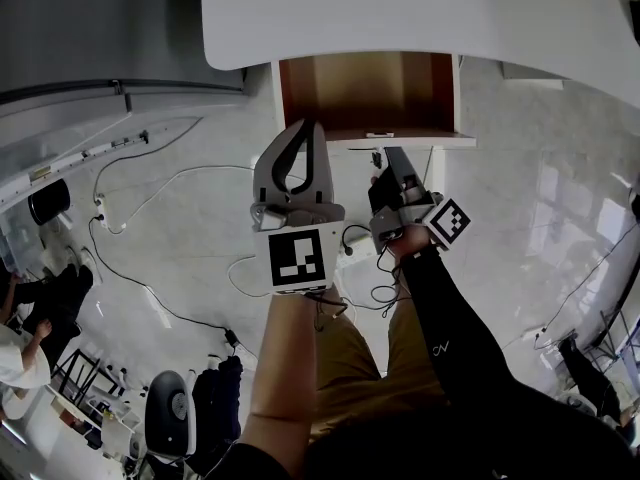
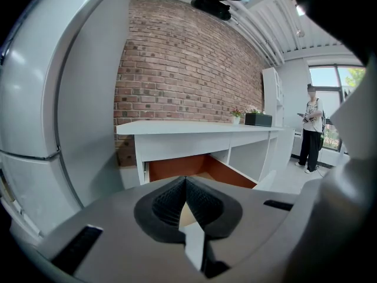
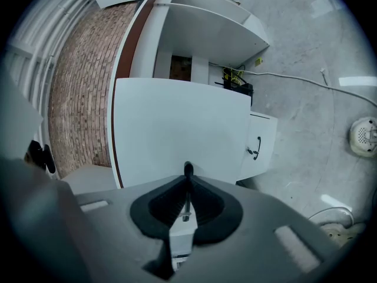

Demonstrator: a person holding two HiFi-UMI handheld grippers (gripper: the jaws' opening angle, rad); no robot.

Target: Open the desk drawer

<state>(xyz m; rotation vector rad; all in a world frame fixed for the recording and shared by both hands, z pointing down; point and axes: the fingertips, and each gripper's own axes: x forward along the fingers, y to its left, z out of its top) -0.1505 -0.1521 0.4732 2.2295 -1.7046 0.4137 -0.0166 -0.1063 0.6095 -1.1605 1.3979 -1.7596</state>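
Head view: the drawer [image 1: 365,93] stands pulled out from under the white table [image 1: 420,13], brown interior exposed, its length running from the table toward the near side. Only the right gripper view shows the right gripper [image 3: 187,180] with its fingers clenched on the dark drawer handle [image 3: 187,170]. The left gripper [image 2: 185,183] fingers are pressed together, empty, near-left of the drawer.

Straight ahead of the left hand-held gripper [image 2: 185,180] stands a red brick wall [image 2: 177,58]. Further right of it, tall white shelving [image 2: 272,96] meets a bright window [image 2: 336,84] giving daylight. A ribbed white ceiling [image 2: 265,22] runs overhead. Beneath the hand-held gripper spreads a pale, glossy floor [image 1: 520,168] mirroring patches of light.
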